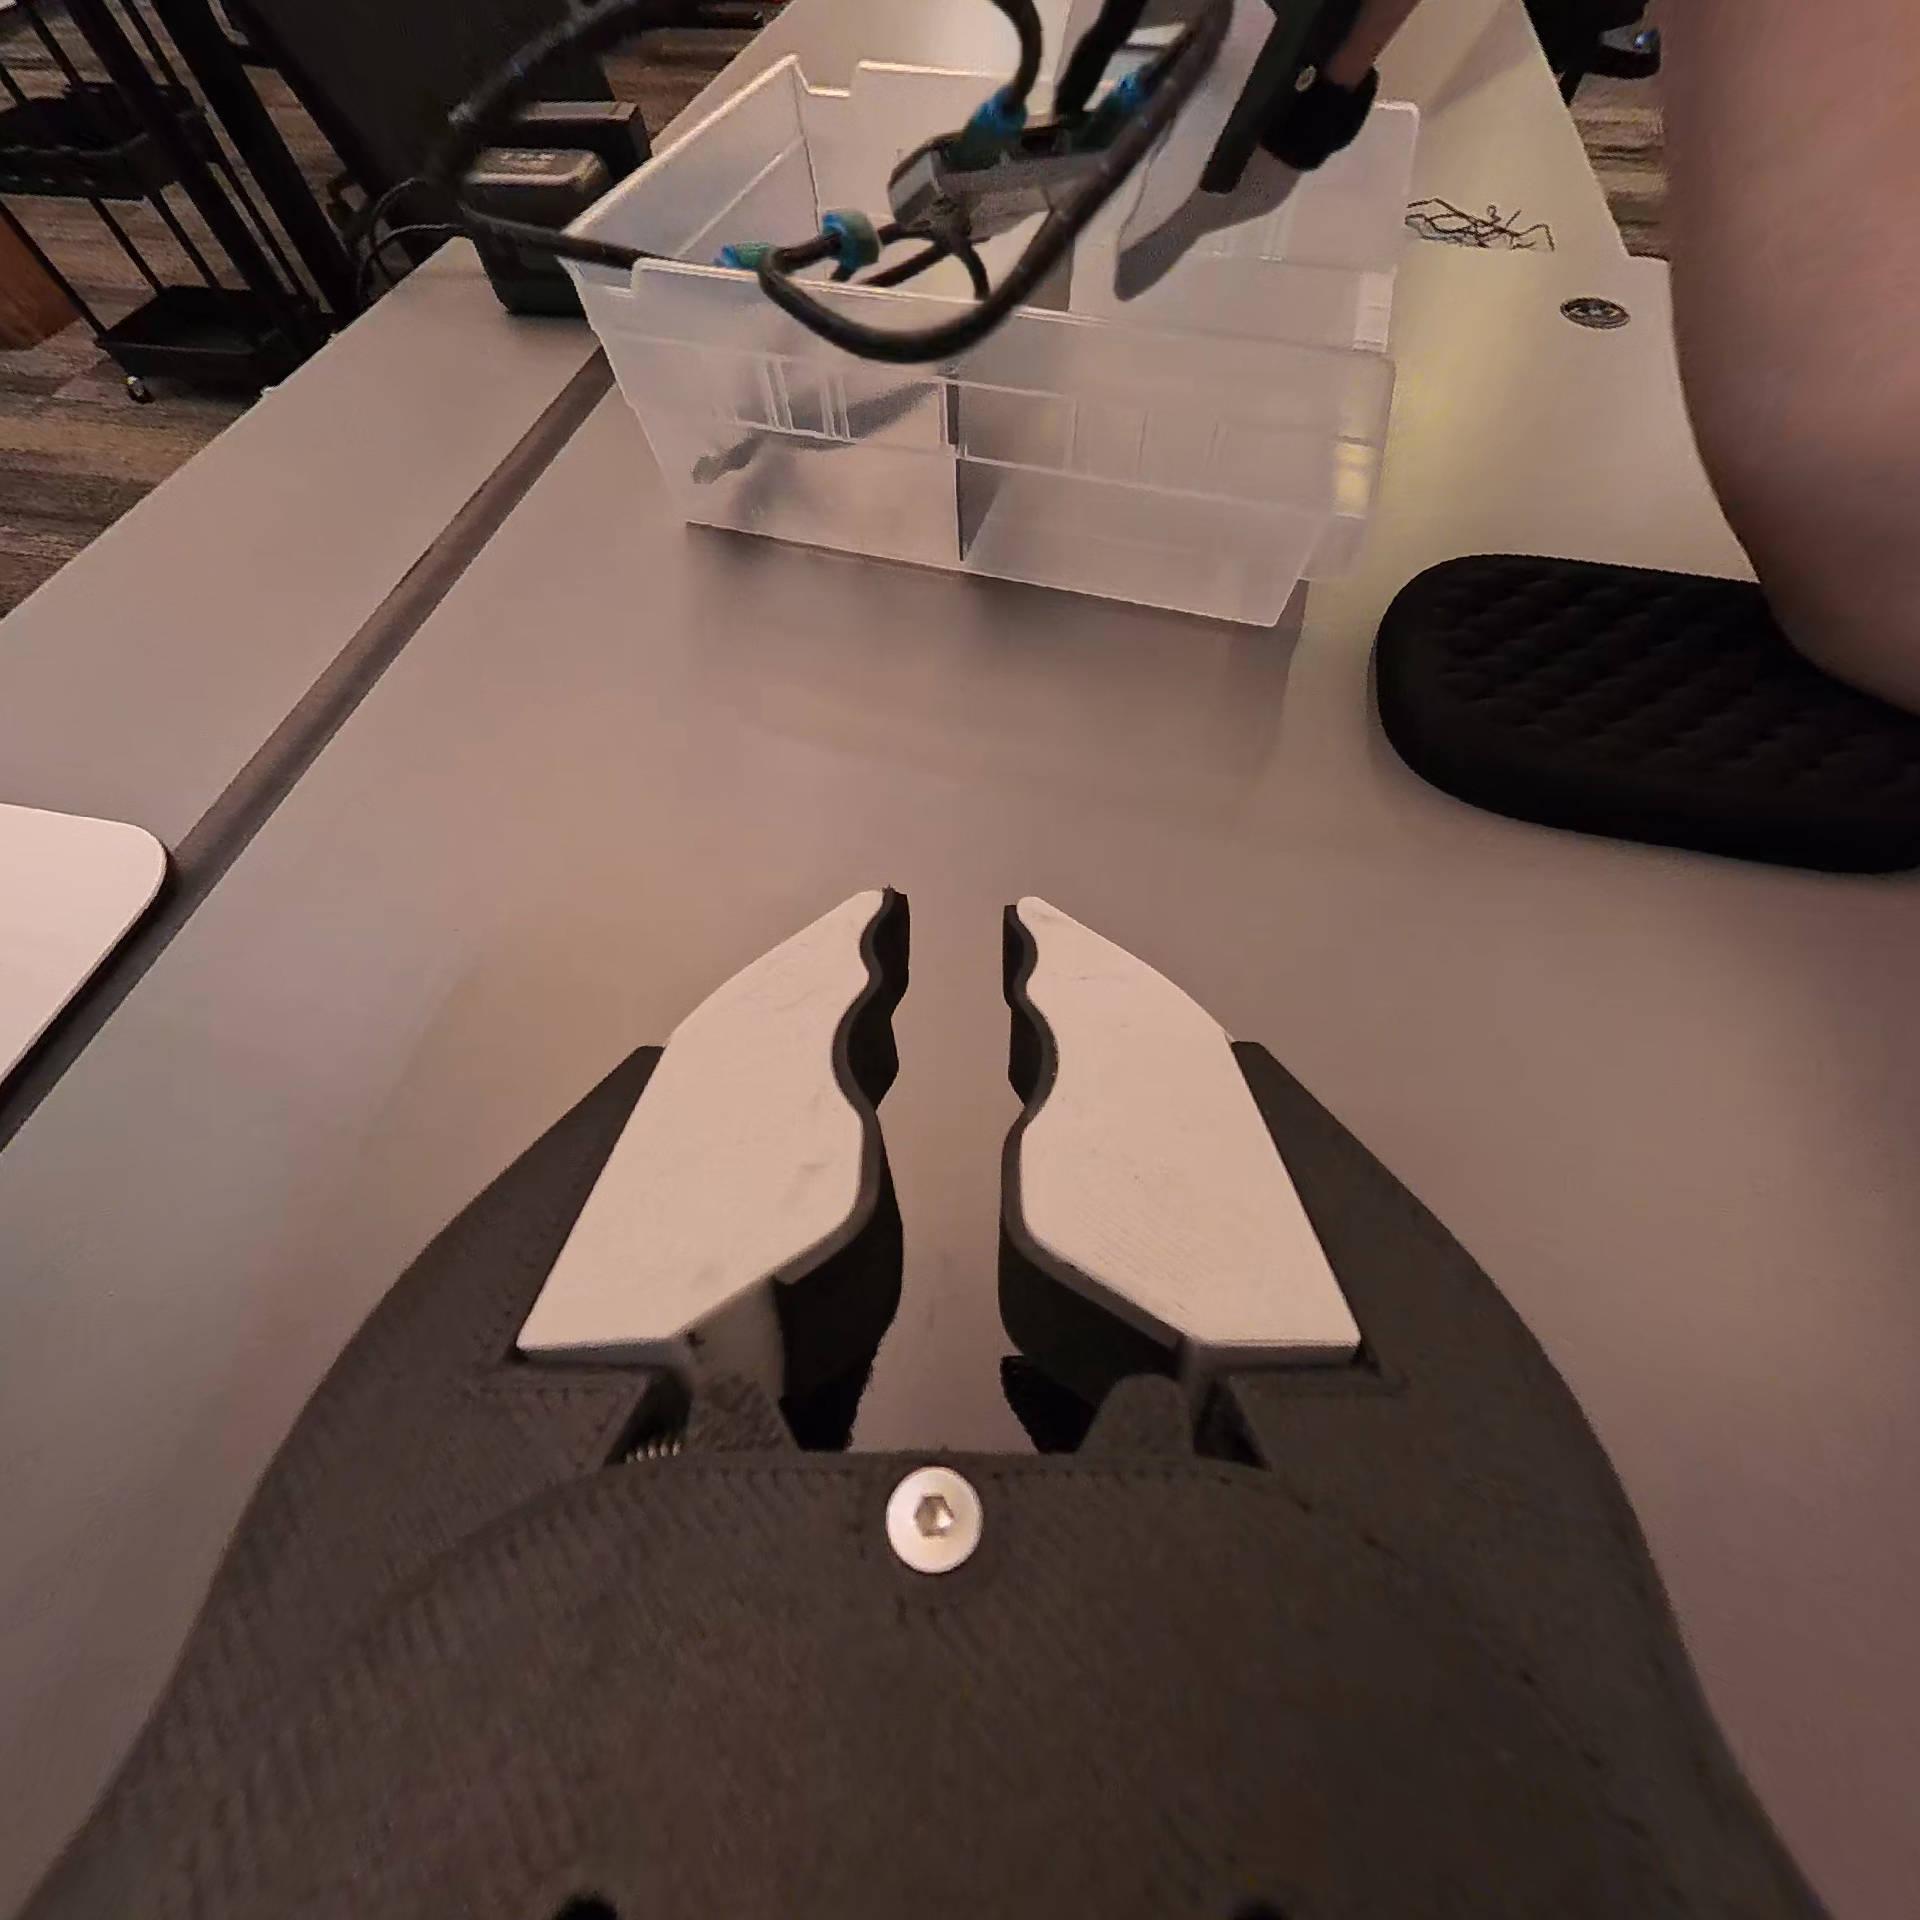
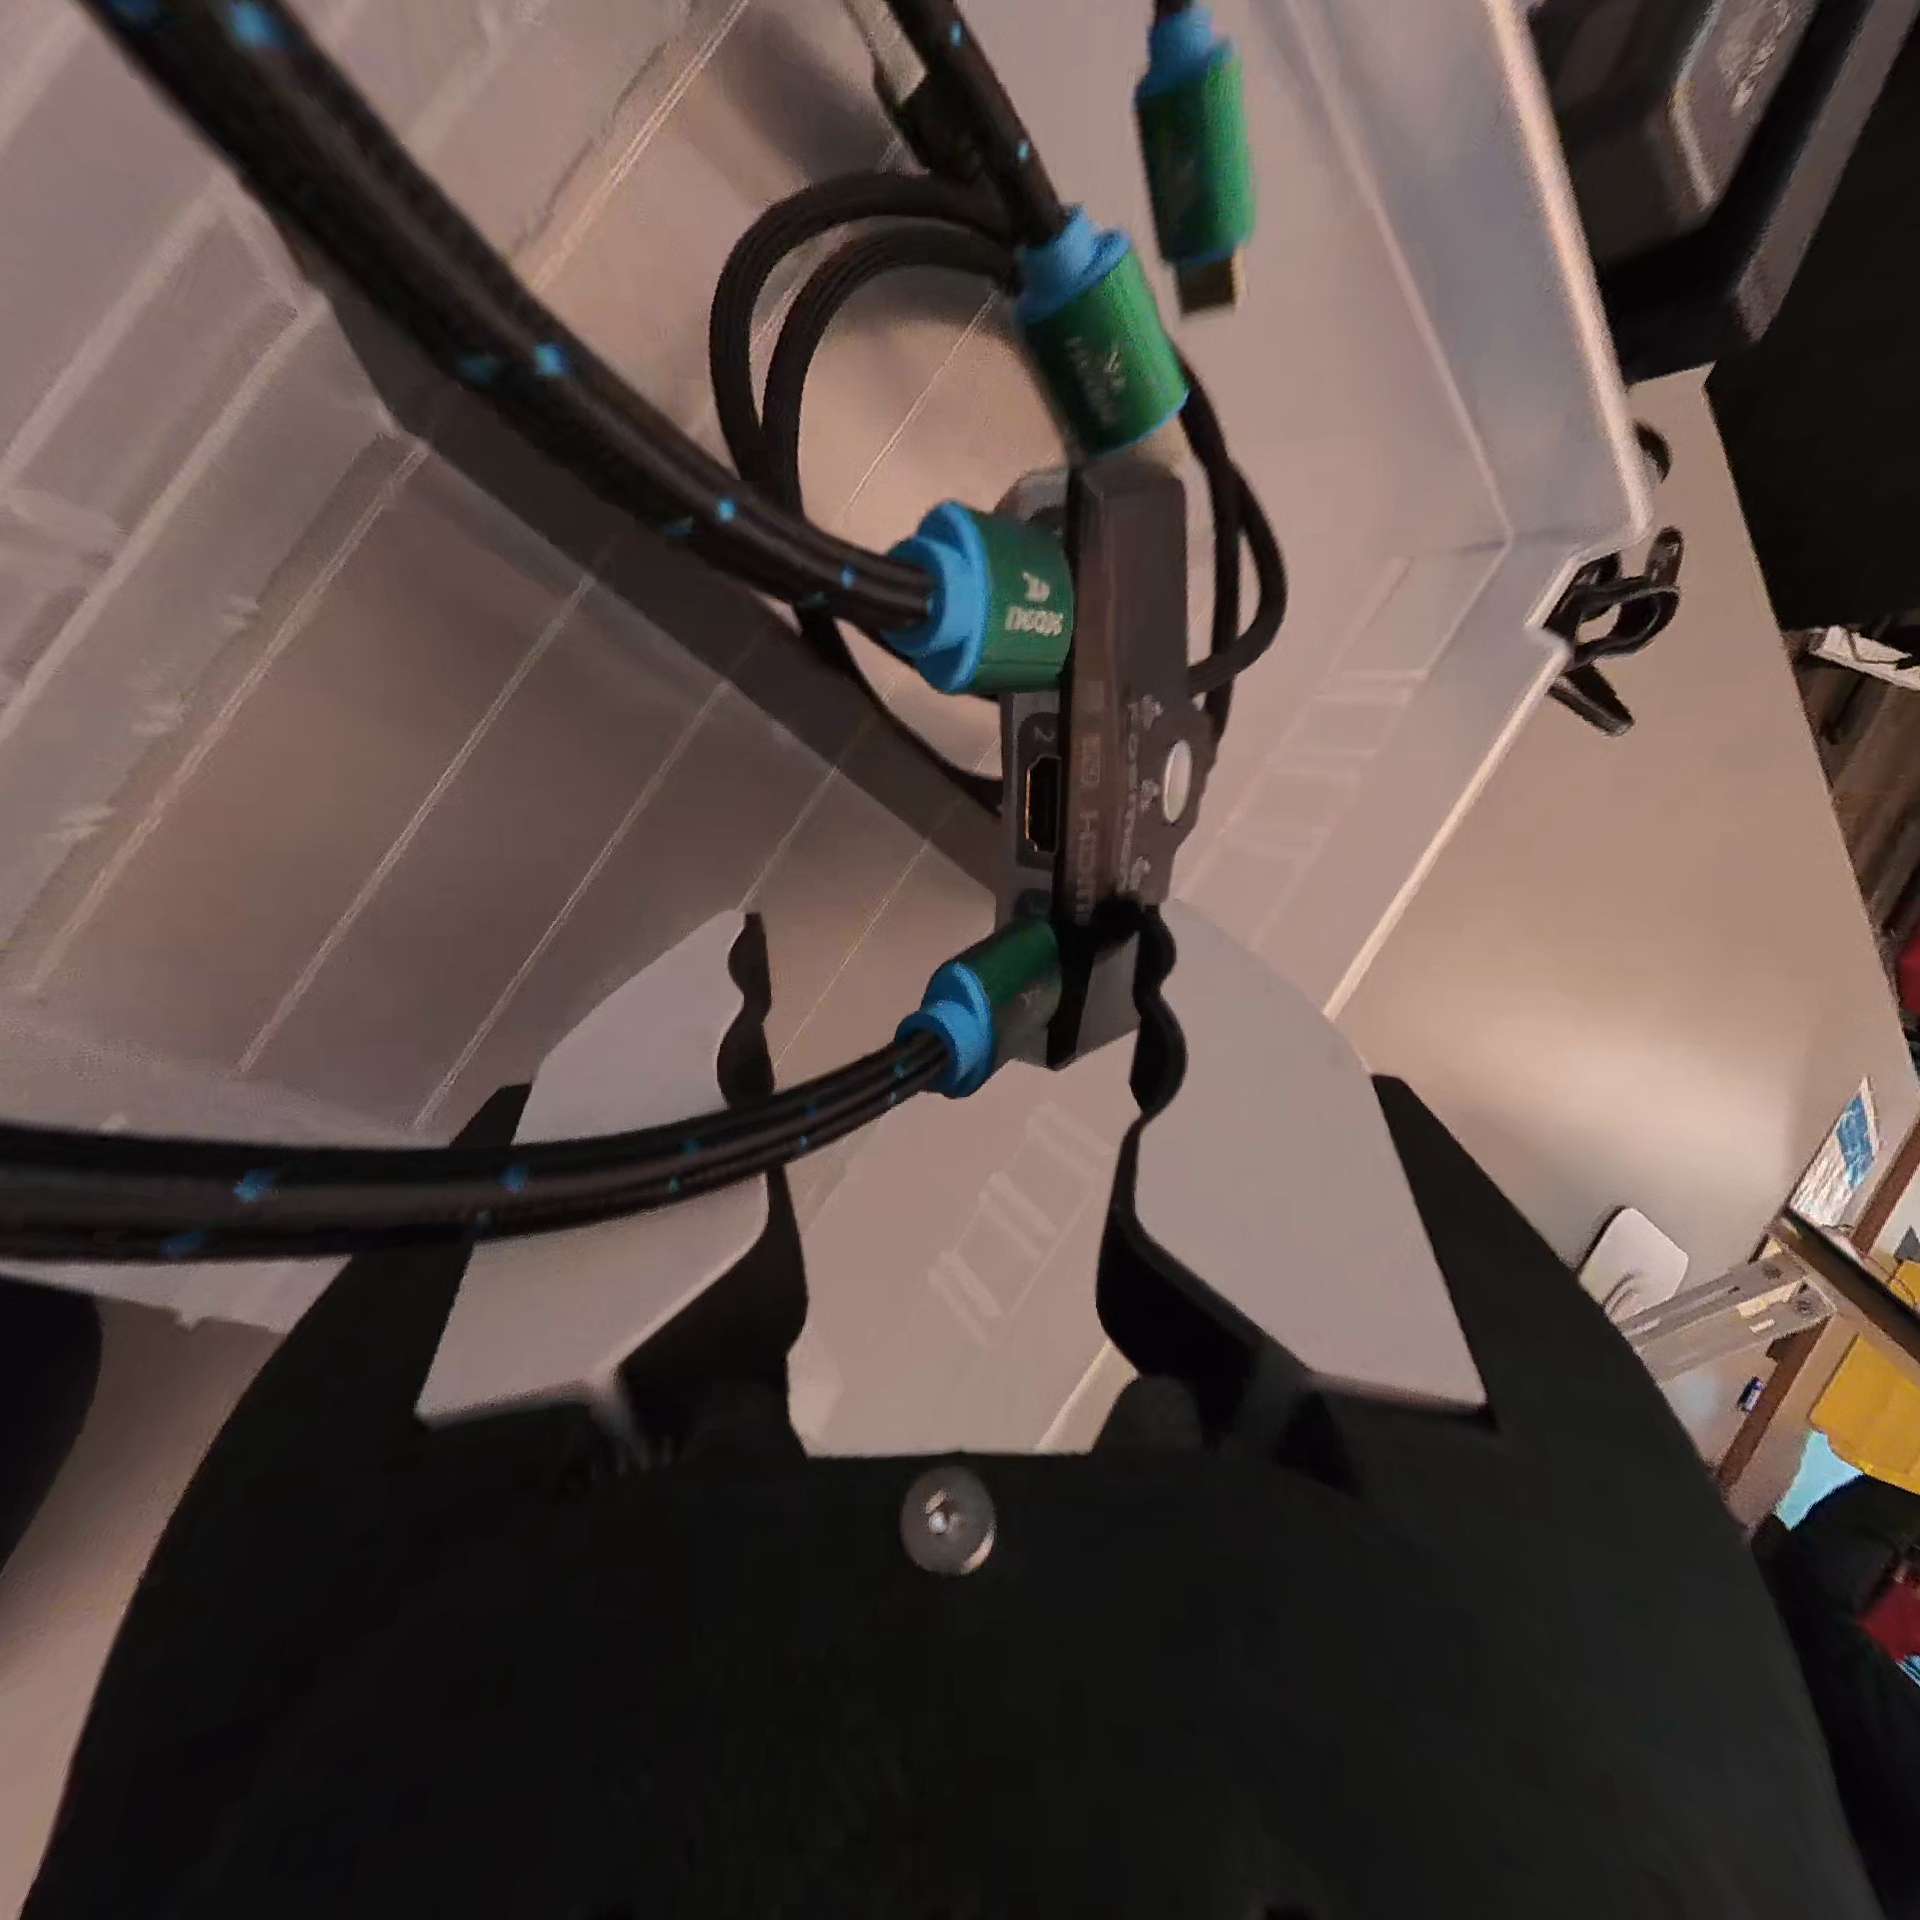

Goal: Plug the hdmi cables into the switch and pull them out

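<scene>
A small grey HDMI switch (image 2: 1127, 665) hangs in the air over a clear plastic bin (image 2: 312, 540). Two green and blue HDMI plugs (image 2: 987, 613) sit in its side, with one empty port between them. A third plug (image 2: 1101, 353) is at its far end, and a loose plug (image 2: 1195, 177) dangles beyond. My right gripper (image 2: 951, 930) has its jaws wide apart. The switch's near end touches the right finger; the left finger stands clear. In the left wrist view the switch (image 1: 977, 182) is above the bin (image 1: 1143, 468). My left gripper (image 1: 956, 904) is low over the table, slightly open and empty.
A black padded rest (image 1: 1621, 707) lies right of the bin, under a person's arm (image 1: 1818, 312). Black boxes (image 1: 540, 177) stand behind the bin. A white board (image 1: 62, 904) lies at the left edge. A thin wire tangle (image 1: 1475, 223) lies at the back right.
</scene>
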